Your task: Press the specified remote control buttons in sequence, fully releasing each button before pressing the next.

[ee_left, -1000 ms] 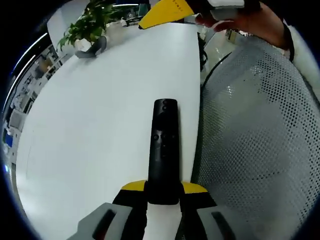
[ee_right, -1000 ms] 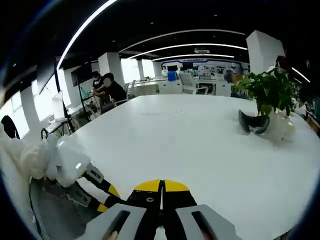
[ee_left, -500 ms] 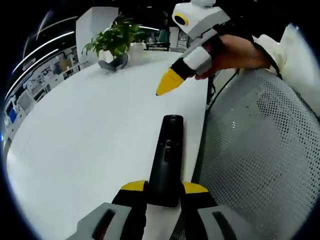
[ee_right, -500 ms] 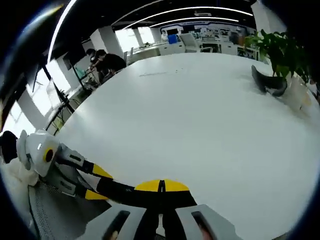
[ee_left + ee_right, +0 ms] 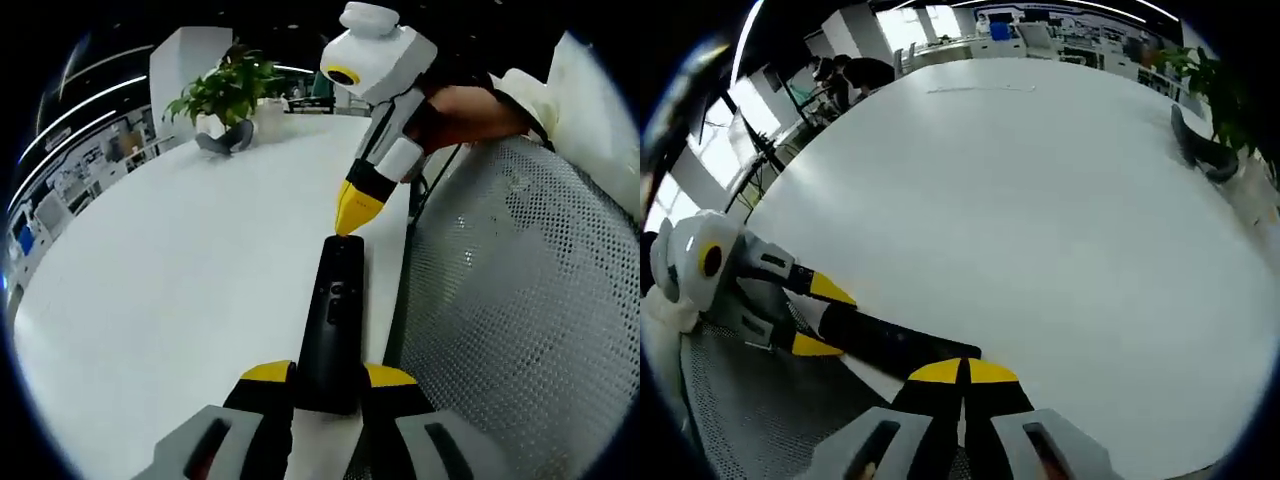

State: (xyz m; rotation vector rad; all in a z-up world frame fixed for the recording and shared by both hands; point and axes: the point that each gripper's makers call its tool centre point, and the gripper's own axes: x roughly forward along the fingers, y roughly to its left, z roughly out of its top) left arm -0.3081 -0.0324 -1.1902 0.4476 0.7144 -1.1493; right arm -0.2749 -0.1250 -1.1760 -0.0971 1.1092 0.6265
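One slim black remote (image 5: 330, 322) is lying along the white table's (image 5: 180, 290) edge — left gripper (image 5: 329, 382) clamping its near end, right gripper's (image 5: 353, 216) closed jaws touching its far end

Open-plan office: big white table (image 5: 1040, 200), potted plant (image 5: 225, 90), mesh chair (image 5: 510, 300), ppl seated at desks (image 5: 855, 72) in bkgd, strip ceiling lights (image 5: 85, 115).

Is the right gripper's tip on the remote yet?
Touching, it seems: in the left gripper view the right gripper, shut, meets the far end of the remote with no gap, while the left gripper holds its near end.
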